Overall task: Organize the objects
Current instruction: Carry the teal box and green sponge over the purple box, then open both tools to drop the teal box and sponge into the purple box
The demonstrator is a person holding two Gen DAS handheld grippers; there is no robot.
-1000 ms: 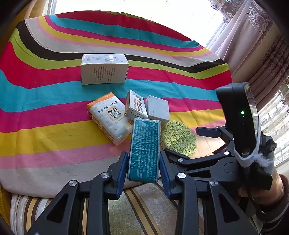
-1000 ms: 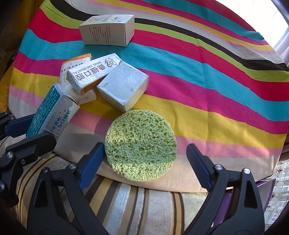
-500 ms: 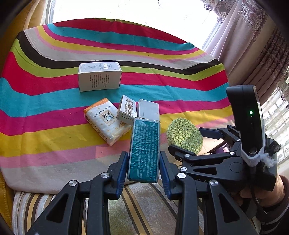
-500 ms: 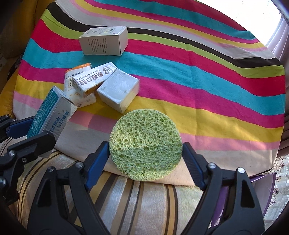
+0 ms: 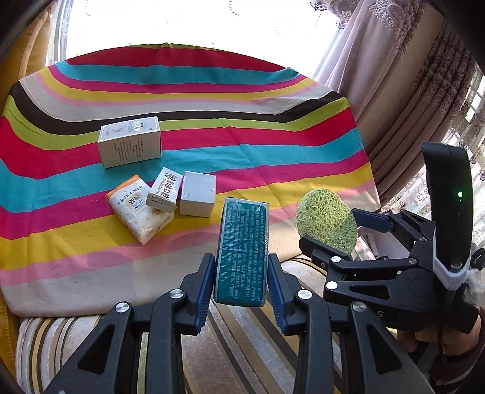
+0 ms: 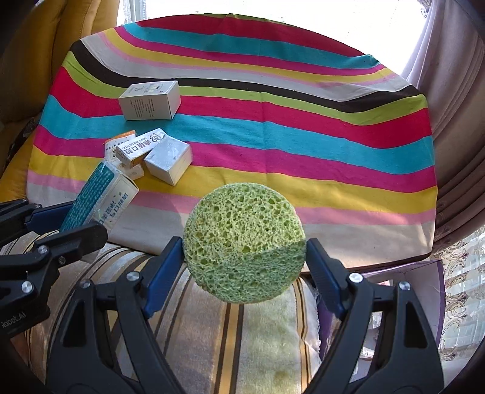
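1. Left gripper (image 5: 241, 272) clamps the teal box (image 5: 242, 251) above the striped cloth (image 5: 272, 145) – its underside hidden.
2. Right gripper (image 6: 244, 260) squeezes the green sponge (image 6: 244, 242) – its back unseen.

boxes: 4 (image 5: 129, 141) | tissue packs: 1 (image 5: 138, 217) | sponges: 1 (image 6: 244, 244) | striped cloths: 1 (image 5: 272, 145)

- Strong daylight from the window (image 5: 188, 27) at 12 o'clock; it's blown out to pure white in both views.
- Striped cloth (image 6: 272, 127) brightly lit, colours saturated, sharp.
- Green sponge (image 6: 244, 245): hard shadow line across its lower part.
- Fisheye bends the stripes; black vignette in the corners.
- No motion blur visible; the foreground cushion (image 6: 242, 339) is dimmer.
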